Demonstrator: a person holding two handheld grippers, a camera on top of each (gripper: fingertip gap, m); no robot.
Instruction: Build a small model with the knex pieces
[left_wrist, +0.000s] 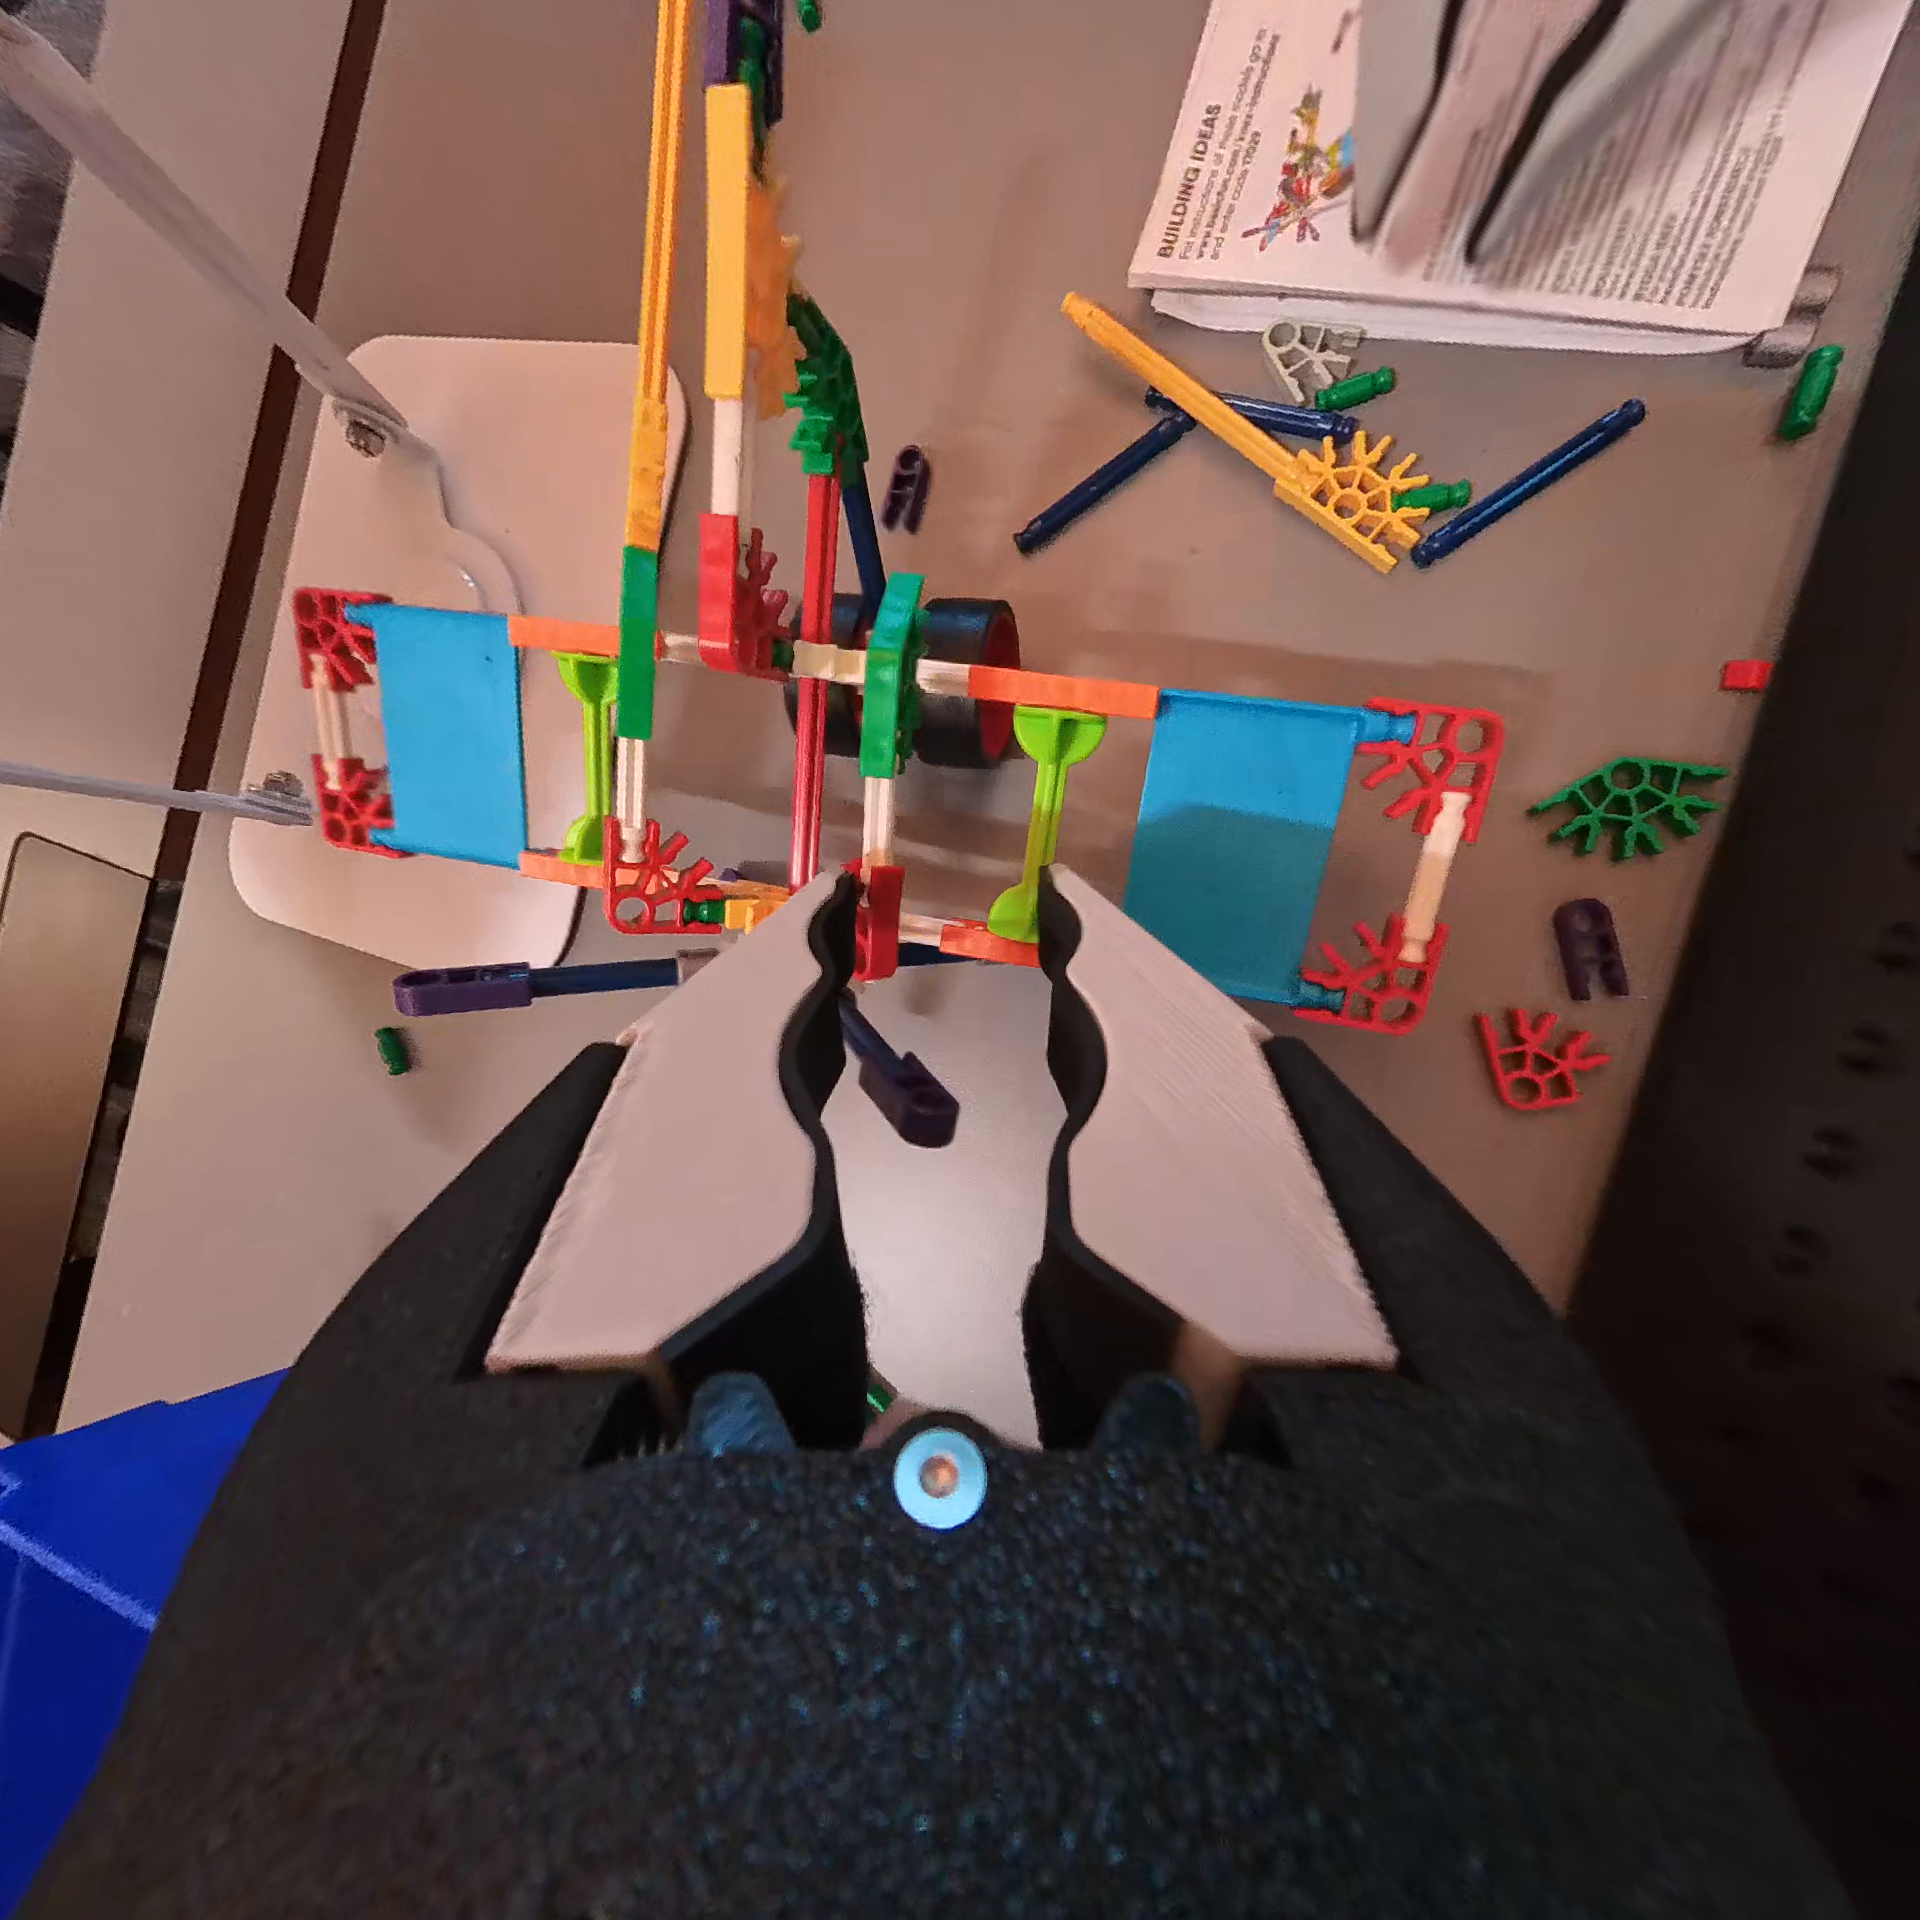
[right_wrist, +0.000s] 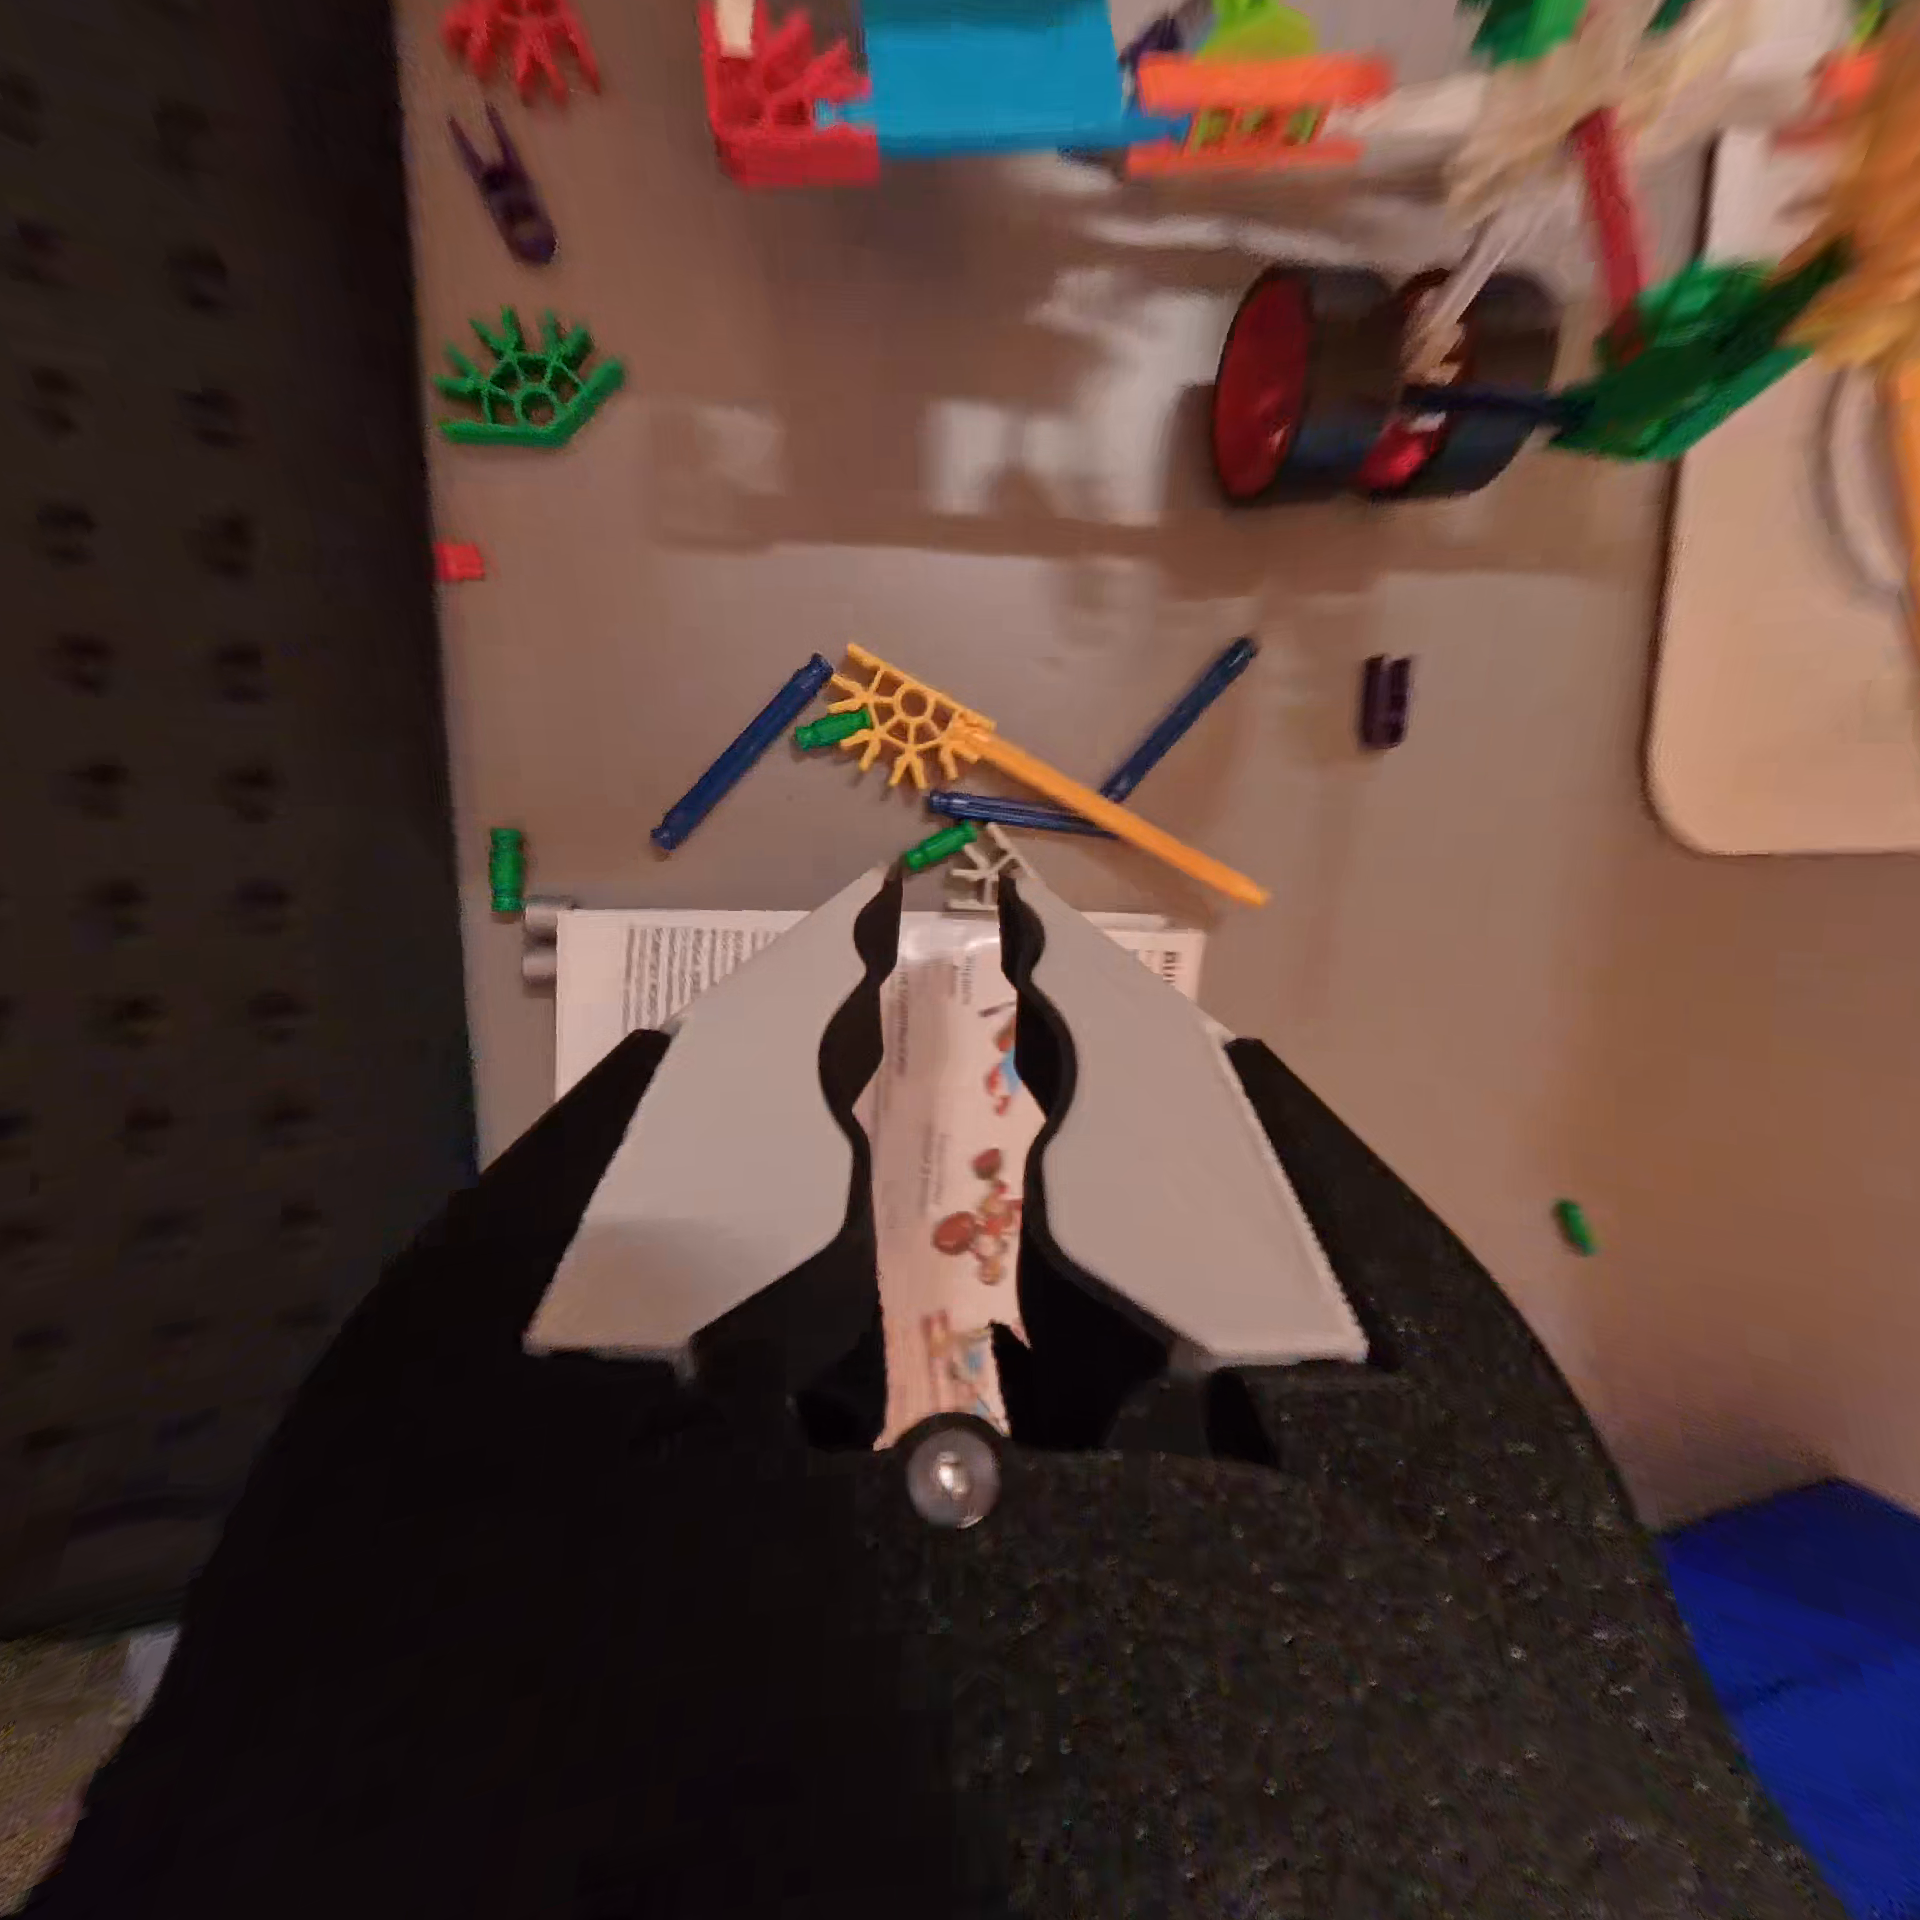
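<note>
A colourful rod-and-connector model (left_wrist: 894, 686) with two blue panels (left_wrist: 1236, 831) stands on the tan table, over a black wheel (left_wrist: 966, 675). My left gripper (left_wrist: 945, 899) is closed around its near edge: one finger touches a red connector (left_wrist: 878, 925), the other a lime green spool (left_wrist: 1023, 904). My right gripper (right_wrist: 951, 881) hovers over a white booklet (right_wrist: 665, 966), jaws a narrow gap apart and empty. Just past its tips lie a grey connector (right_wrist: 982, 864) and a short green rod (right_wrist: 940, 844). The model's end shows blurred at the top of the right wrist view (right_wrist: 987, 94).
Loose pieces lie around: a yellow connector on a yellow rod (right_wrist: 909, 722), blue rods (left_wrist: 1527, 483), a green fan connector (left_wrist: 1631, 805), a red connector (left_wrist: 1538, 1060), a purple clip (left_wrist: 1590, 945). A dark perforated panel (left_wrist: 1818, 935) borders the table. A blue bin (left_wrist: 73, 1558) sits near left. Tip to tip, the grippers are about 15 cm apart. The short green rod (right_wrist: 940, 844) lies some 4 cm from my right tips, 15 cm from my left tips. My left wrist view (left_wrist: 1348, 393) looks at it from another angle.
</note>
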